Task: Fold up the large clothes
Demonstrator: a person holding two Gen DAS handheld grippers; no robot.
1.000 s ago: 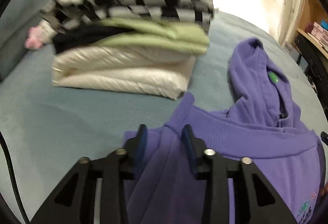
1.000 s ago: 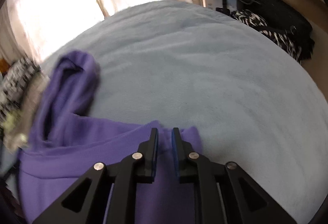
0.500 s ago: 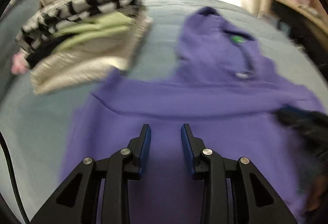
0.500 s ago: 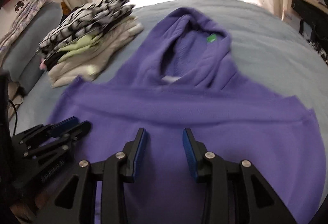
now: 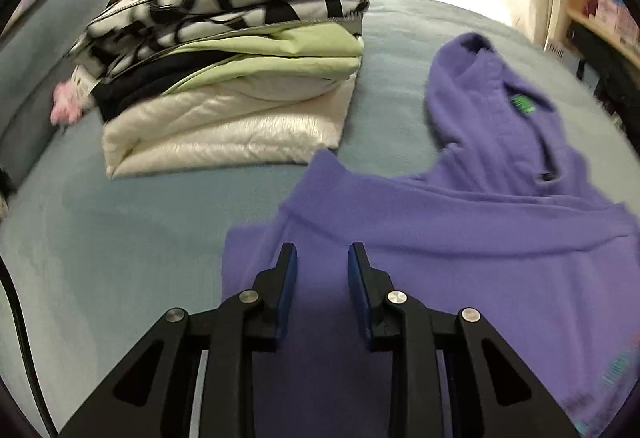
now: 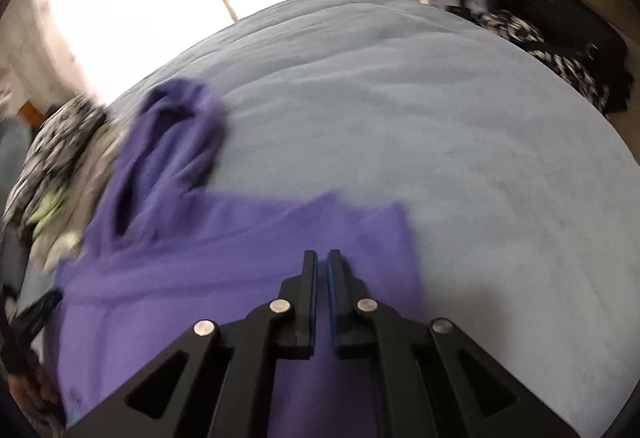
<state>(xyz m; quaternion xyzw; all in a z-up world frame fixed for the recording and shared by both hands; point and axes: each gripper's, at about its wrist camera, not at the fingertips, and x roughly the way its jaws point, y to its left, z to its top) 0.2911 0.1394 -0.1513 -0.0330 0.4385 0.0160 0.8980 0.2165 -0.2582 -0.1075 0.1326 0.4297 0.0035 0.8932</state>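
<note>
Pale blue bedding (image 5: 120, 238) covers a bed in a bright room with light curtains behind, and on it a purple hoodie (image 5: 480, 258) lies spread flat, hood pointing away toward the window, beside a stack of folded clothes (image 5: 232, 77) at the far left. Both tools sit over the hoodie's shoulders, so the step in hand looks like taking hold of the two top corners for the first fold. The left gripper (image 5: 322, 270) has its fingers a modest way apart and closing, hovering over the left shoulder edge with no cloth visibly pinched between them. The right gripper (image 6: 322, 270) has its fingers drawn together to a thin slit above the right shoulder; whether any fabric is caught there cannot be told. Next, each side likely needs a firm pinch of cloth, then an even lift so the fold stays straight. A green neck label (image 5: 523, 103) and small print near the hem (image 5: 618, 370) show, both too blurred to read.
</note>
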